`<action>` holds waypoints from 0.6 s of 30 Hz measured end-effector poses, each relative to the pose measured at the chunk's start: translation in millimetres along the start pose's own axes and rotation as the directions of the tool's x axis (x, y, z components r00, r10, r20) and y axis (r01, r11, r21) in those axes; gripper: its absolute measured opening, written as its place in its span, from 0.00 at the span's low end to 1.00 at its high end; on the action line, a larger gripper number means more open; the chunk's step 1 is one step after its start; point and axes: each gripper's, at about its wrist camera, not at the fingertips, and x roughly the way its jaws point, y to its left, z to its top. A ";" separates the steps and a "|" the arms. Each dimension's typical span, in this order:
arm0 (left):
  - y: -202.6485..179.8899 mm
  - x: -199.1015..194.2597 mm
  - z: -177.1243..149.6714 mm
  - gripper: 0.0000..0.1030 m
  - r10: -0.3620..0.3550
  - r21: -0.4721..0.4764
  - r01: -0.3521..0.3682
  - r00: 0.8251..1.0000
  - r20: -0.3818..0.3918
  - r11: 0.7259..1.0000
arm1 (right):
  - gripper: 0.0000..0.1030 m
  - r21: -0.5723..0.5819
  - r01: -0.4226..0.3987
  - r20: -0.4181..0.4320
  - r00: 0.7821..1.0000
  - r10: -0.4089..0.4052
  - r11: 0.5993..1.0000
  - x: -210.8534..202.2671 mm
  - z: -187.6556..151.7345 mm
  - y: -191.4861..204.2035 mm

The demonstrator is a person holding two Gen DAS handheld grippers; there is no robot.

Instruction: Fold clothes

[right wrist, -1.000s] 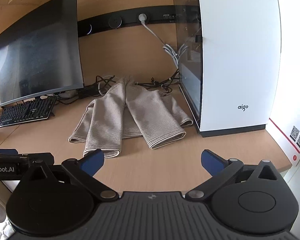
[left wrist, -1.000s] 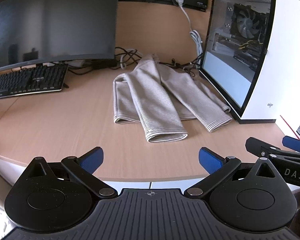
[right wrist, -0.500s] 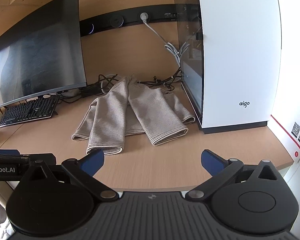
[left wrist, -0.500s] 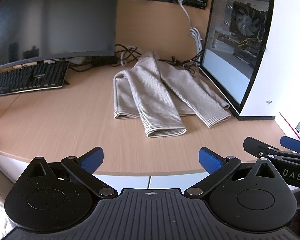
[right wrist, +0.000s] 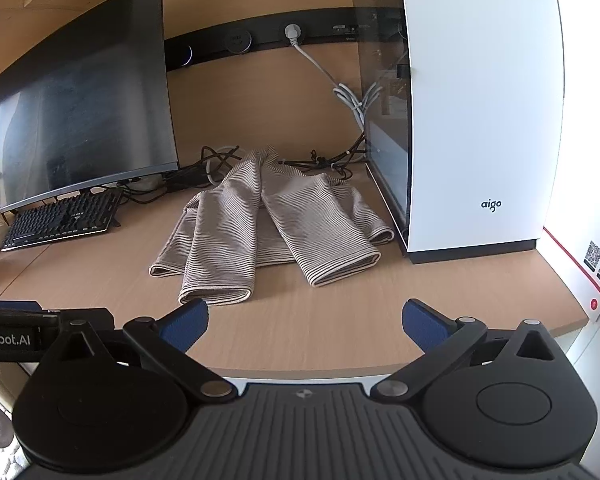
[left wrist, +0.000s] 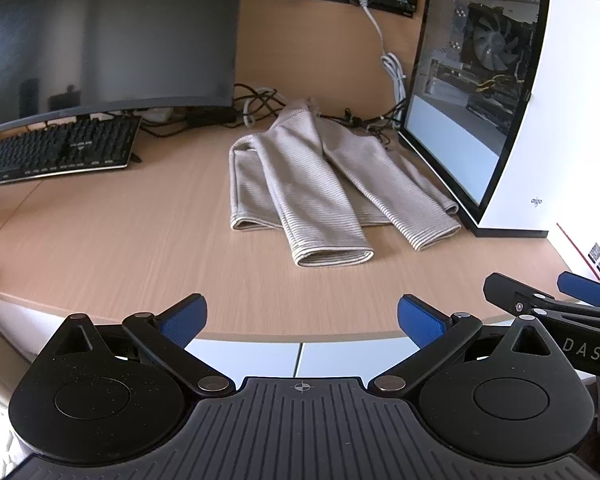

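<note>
Lying flat toward the back right part of the desk (left wrist: 112,232), the striped beige sweater (left wrist: 312,188) has both sleeves folded down over its body, the cuffs pointing to the front edge. Its right side lies just beside the base of the white computer case (left wrist: 540,128), which stands along the desk's right edge; whether cloth and case touch I cannot tell. Behind the collar a tangle of cables (left wrist: 260,98) runs along the back edge. A dark curved monitor (left wrist: 100,36) and a black keyboard (left wrist: 60,150) fill the back left corner, well apart from the sweater. A broad strip of bare wood lies between the cuffs and the rounded front edge, and more bare wood stretches left of the sweater toward the keyboard.

The left gripper (left wrist: 302,316) hangs just off the front edge, its blue-padded fingers (left wrist: 184,318) spread wide with nothing between them. The right gripper (right wrist: 306,318) sits likewise at the front edge, fingers wide apart and holding nothing; its left pad (right wrist: 184,320) shows just below the nearer cuff.

The case front reads "aigo" (right wrist: 491,205). The right gripper's side, seen from the left camera, shows "DAS"; the left gripper's side, seen from the right camera, shows "nRobot.AI". Two QR codes (right wrist: 599,262) sit on a white panel past the right edge.
</note>
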 end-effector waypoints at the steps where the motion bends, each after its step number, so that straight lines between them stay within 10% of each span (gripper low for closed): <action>1: 0.5 -0.2 -0.3 1.00 0.001 -0.001 -0.001 1.000 0.000 1.000 | 1.00 0.001 0.000 0.000 1.000 0.000 1.000 -0.1 -0.1 0.1; 18: 4.2 1.5 -1.0 1.00 -0.006 -0.007 0.006 1.000 -0.002 1.000 | 1.00 -0.003 0.015 -0.001 1.000 -0.015 1.000 -0.8 -2.4 1.5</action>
